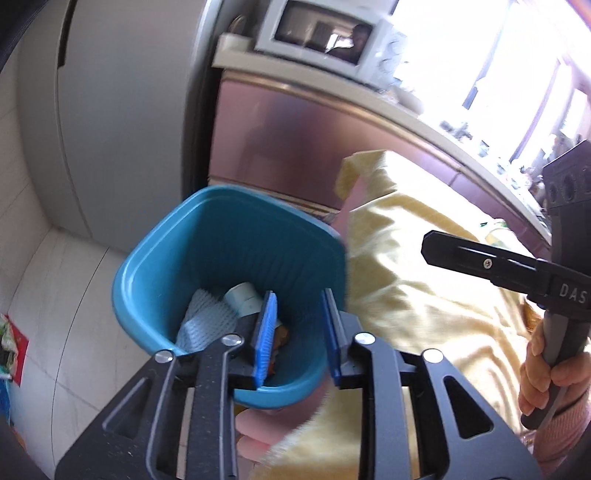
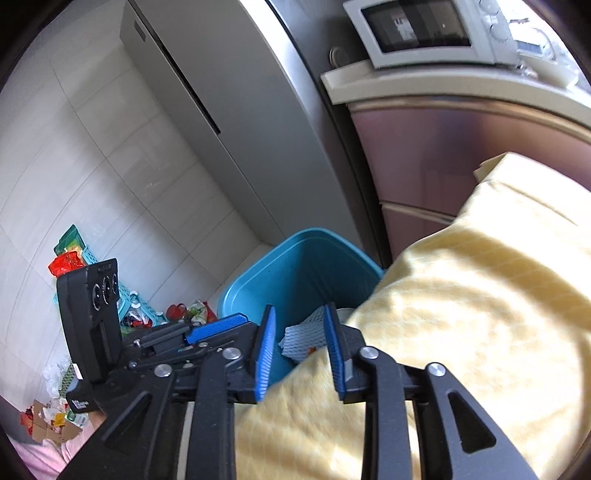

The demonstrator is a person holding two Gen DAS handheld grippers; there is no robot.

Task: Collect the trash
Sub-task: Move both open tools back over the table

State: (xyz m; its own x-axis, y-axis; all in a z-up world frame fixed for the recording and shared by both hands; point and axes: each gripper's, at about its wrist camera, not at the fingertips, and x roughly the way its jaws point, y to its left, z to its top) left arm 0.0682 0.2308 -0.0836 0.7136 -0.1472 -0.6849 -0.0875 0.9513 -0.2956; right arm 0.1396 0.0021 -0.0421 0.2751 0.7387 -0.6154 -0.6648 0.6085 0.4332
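Observation:
A teal trash bin (image 1: 207, 258) stands on the floor beside the yellow-clothed table. Inside it lie white foam netting (image 1: 201, 321), a white cup-like piece (image 1: 243, 295) and some orange scraps. My left gripper (image 1: 299, 332) hangs just above the bin's near rim, jaws open and empty. My right gripper (image 2: 300, 350) is open and empty, over the table's edge, looking into the bin (image 2: 295, 269) at the foam netting (image 2: 304, 339). The left gripper (image 2: 218, 328) shows at the left of the right wrist view. The right gripper's black finger (image 1: 476, 258) shows at the right of the left wrist view.
A yellow tablecloth (image 2: 461, 295) covers the table at right. A grey fridge (image 2: 236, 122) and a pink cabinet (image 2: 443, 158) with a microwave (image 2: 424, 29) stand behind the bin. Wrappers and a teal basket (image 2: 129, 299) lie on the tiled floor at left.

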